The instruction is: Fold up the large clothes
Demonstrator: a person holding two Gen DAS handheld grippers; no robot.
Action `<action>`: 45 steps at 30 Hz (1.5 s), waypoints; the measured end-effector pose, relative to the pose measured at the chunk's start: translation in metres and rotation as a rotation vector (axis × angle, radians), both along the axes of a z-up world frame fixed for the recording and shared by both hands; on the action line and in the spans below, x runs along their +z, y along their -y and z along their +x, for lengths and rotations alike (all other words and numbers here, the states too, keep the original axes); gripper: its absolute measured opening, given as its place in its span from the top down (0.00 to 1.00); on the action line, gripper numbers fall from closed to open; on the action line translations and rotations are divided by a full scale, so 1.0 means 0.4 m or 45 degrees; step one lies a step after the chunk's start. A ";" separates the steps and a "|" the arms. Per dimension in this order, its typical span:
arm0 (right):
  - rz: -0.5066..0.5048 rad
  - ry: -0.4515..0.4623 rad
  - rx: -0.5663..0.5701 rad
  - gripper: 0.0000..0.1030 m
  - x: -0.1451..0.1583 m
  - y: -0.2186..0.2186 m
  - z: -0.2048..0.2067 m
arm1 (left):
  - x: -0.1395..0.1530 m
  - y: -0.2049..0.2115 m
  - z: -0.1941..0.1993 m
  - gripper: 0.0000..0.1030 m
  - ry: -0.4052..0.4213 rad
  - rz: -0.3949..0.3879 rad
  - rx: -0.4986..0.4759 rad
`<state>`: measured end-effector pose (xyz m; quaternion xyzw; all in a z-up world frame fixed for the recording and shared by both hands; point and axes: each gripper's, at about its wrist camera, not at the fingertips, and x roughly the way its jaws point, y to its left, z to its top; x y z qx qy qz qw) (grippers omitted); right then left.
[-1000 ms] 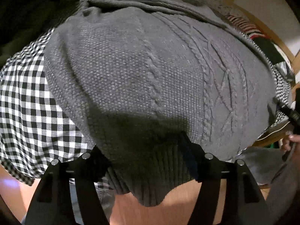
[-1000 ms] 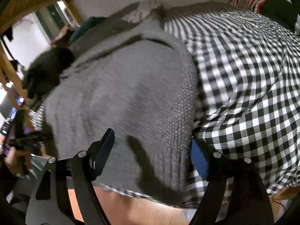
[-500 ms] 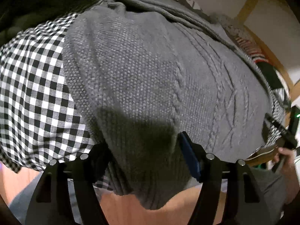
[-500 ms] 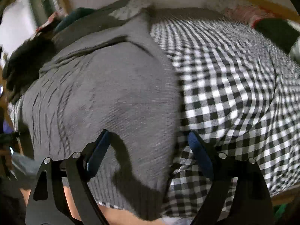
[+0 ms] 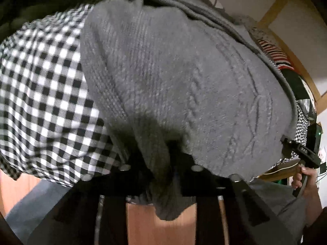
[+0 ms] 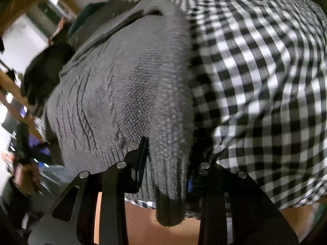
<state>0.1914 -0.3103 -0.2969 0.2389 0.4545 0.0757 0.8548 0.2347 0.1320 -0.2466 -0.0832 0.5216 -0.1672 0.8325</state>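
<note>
The sweater [image 5: 184,85] lay spread on the cloth [image 5: 40,94], its hem hanging over the near edge. The left gripper [image 5: 161,163] sat at the hem's left corner, cloth to its left; the right gripper [image 6: 169,159] at the right corner, cloth [image 6: 265,81] to its right. More clothes [image 5: 273,55] lay behind the sweater.

Bed with black-and-white checked cover [image 5: 47,94], grey knit sweater [image 5: 184,85] spread flat on it

Dim indoor light, motion blur, dark fisheye corners, deep foreground shadow
</note>
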 end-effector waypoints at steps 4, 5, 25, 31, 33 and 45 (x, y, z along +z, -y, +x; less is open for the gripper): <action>0.179 0.115 0.038 0.92 0.032 0.005 -0.036 | 0.033 0.031 -0.010 0.86 0.065 0.017 -0.036; 0.262 0.166 0.057 0.92 0.051 0.013 -0.048 | 0.043 0.043 -0.009 0.89 0.074 -0.001 -0.028; 0.537 0.333 -0.083 0.93 0.158 0.067 -0.248 | 0.157 -0.061 -0.110 0.95 0.037 -0.137 -0.027; 0.577 0.433 -0.025 0.93 0.245 0.060 -0.218 | 0.166 -0.039 -0.086 0.95 0.016 -0.178 -0.026; 0.605 0.475 0.005 0.93 0.279 0.058 -0.219 | 0.183 -0.026 -0.094 0.95 0.013 -0.201 -0.042; 0.662 0.469 -0.014 0.93 0.344 0.130 -0.336 | 0.333 -0.015 -0.143 0.95 -0.001 -0.273 -0.159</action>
